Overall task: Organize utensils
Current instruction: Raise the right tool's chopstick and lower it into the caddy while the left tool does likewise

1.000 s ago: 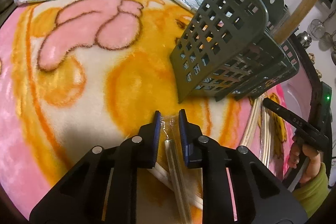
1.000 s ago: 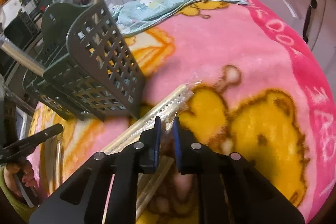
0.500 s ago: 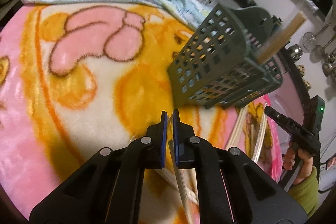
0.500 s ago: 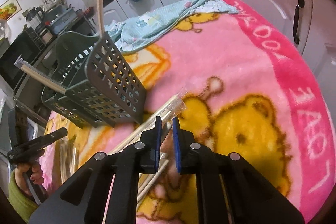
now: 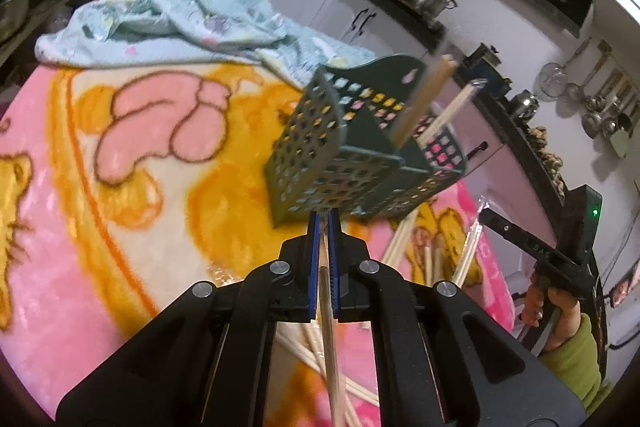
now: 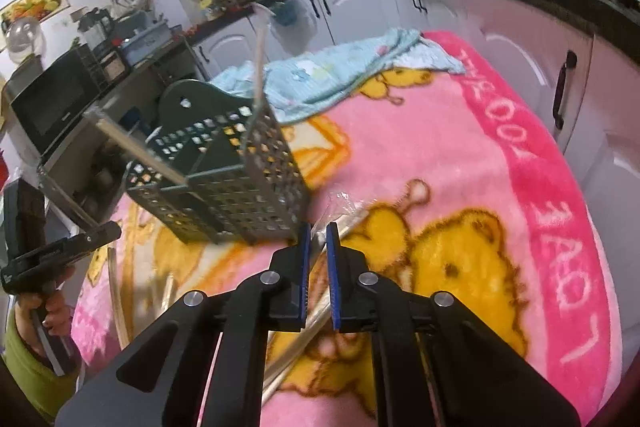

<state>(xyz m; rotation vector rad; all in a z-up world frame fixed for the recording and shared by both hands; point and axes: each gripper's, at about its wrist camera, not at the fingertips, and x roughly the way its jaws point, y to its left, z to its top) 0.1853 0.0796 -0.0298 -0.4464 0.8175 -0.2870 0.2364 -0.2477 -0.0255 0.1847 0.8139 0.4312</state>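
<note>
My left gripper (image 5: pixel 325 223) is clamped on one wrapped chopstick pair (image 5: pixel 331 339), lifted clear of the loose chopsticks (image 5: pixel 404 247) lying on the pink blanket (image 5: pixel 60 267). My right gripper (image 6: pixel 316 239) pinches another wrapped chopstick bundle (image 6: pixel 340 217) by its crinkled plastic end; jaws just closed a bit further. Just beyond both tips is the green utensil basket (image 5: pixel 320 131), tilted, sticks poking out. Open blanket left in left view, right in right view. Blue cloth (image 6: pixel 340 71) at far edge, cabinets (image 6: pixel 520 39) behind.
</note>
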